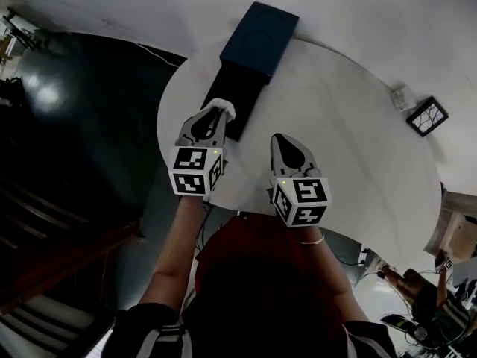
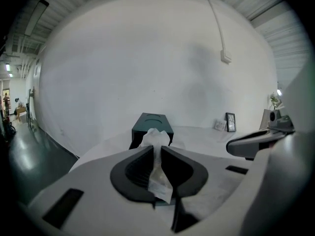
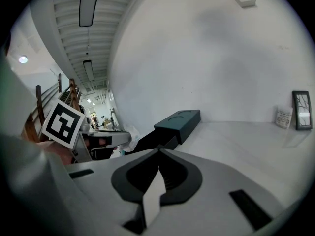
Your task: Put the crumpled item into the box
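Note:
A white crumpled item (image 1: 222,109) (image 2: 155,137) is pinched in my left gripper (image 1: 215,115) (image 2: 157,150), which is shut on it, its top bunching out past the fingertips. It hangs just over the near end of the black open tray (image 1: 240,95) that slides out of the dark blue box (image 1: 258,36) (image 2: 152,124) (image 3: 180,121) on the round white table (image 1: 350,148). My right gripper (image 1: 278,140) (image 3: 158,152) sits to the right of the tray over bare table, jaws shut with nothing held. In the right gripper view, the left gripper (image 3: 105,139) shows at the left.
A small black picture frame (image 1: 427,115) (image 2: 230,122) (image 3: 301,109) and a small white object (image 1: 401,98) stand at the table's far right. The table's left edge drops to a dark glossy floor (image 1: 67,125). Wooden stairs (image 1: 45,245) lie lower left.

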The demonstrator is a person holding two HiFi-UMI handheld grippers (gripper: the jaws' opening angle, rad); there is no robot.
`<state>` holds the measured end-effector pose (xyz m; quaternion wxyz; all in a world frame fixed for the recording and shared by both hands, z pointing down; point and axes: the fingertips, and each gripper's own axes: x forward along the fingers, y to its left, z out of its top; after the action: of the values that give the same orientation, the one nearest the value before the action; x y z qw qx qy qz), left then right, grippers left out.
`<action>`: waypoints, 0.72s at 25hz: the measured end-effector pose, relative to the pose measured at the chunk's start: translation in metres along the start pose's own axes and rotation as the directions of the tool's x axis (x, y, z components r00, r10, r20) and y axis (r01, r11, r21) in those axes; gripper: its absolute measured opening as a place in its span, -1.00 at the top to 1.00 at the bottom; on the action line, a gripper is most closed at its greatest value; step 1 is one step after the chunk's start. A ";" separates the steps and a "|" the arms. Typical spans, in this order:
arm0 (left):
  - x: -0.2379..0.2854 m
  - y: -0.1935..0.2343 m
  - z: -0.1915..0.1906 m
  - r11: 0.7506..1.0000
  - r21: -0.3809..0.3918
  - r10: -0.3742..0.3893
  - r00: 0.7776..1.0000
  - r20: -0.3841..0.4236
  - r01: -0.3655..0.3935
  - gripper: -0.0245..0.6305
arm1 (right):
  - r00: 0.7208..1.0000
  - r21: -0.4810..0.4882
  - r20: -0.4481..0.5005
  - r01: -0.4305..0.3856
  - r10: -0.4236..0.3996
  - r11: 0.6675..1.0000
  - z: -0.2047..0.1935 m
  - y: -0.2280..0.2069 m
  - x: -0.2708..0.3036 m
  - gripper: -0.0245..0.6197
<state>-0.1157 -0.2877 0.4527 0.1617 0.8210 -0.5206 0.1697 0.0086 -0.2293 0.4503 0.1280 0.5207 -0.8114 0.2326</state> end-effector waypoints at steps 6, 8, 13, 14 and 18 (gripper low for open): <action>0.030 0.002 -0.006 0.999 0.044 0.006 0.998 -0.059 -0.003 0.73 | 1.000 0.021 -0.021 0.008 -0.008 1.000 -0.001 -0.015 0.013 0.88; 0.037 0.002 -0.009 0.998 0.057 0.007 0.997 -0.074 -0.002 0.73 | 0.999 0.025 -0.032 0.009 -0.008 1.000 -0.003 -0.019 0.016 0.88; 0.048 0.001 -0.013 0.995 0.099 0.010 0.994 -0.111 0.001 0.73 | 0.999 0.034 -0.049 0.008 -0.006 0.999 -0.005 -0.023 0.022 0.88; 0.050 0.001 -0.014 0.994 0.108 0.010 0.993 -0.119 0.003 0.73 | 0.999 0.034 -0.052 0.008 -0.006 0.999 -0.006 -0.024 0.024 0.88; 0.058 0.001 -0.017 0.991 0.134 0.013 0.986 -0.164 0.009 0.73 | 0.998 0.038 -0.067 0.005 -0.002 0.999 -0.009 -0.027 0.028 0.88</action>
<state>-0.0951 -0.3272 0.4944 0.1485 0.8127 -0.4936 0.2716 0.0208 -0.2561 0.4770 0.1457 0.5162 -0.8012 0.2652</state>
